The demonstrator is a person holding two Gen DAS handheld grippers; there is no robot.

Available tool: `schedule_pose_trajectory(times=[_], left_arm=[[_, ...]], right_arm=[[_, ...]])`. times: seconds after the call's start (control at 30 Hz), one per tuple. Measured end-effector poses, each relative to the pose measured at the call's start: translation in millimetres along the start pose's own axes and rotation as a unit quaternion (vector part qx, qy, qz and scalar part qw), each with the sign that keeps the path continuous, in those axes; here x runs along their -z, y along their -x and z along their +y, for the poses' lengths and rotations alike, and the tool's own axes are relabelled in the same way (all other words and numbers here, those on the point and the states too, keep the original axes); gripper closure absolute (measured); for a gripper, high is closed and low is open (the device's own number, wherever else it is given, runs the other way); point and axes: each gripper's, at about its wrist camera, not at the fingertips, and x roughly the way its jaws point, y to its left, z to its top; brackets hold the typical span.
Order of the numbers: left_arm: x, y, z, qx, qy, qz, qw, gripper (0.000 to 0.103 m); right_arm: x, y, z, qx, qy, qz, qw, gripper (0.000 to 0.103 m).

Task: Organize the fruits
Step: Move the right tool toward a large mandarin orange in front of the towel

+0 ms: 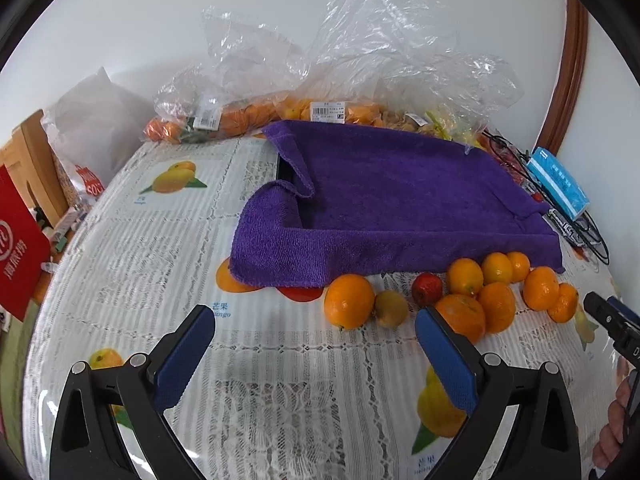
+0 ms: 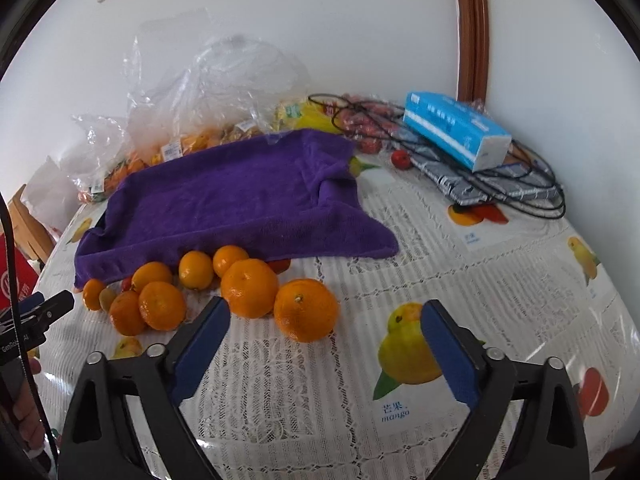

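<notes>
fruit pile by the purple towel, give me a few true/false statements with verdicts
1. The loose oranges lie on the table beside the purple towel's near edge. True.
2. The right gripper is clamped on an orange. False: its jaws stand apart with nothing between them.
3. A blue tissue box rests on black cables. True.
4. The left gripper holds the small red fruit. False: it is open and empty; that fruit lies on the table.

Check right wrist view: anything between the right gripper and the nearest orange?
Nothing. In the right wrist view only bare lace tablecloth lies between the open right gripper and the nearest orange, just ahead of its left finger.
</notes>
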Motion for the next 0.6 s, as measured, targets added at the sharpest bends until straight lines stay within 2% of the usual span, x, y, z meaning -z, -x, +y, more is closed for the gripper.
schedule_pose_trajectory(times=[0.1,0.27,0.43,0.6], left_arm=[[1.7,-8.5,0.5,0.021,0.001,0.005,0.9998,0.006],[2.6,-12.3,-4.0,0.021,-0.018,-0.012,0.9996,0.006],[4.0,-19.7,-7.0,0.028,-0.025,-0.005,0.9993,0.01],[5.1,-19.2,-5.5,0.036,-0.018,-0.008,0.9992,0.01]], right_arm=[[1.1,-10.7,-1.7,0.012,0.01,0.014,1.0,0.016],[3.2,-23.6,-2.4,0.023,0.025,0.016,0.999,0.022],[4.3,-32.8,-1.5,0.006,0.025,0.017,1.0,0.028],[4.3,-39.1,4.1,0.007,0.035,0.013,0.999,0.029]])
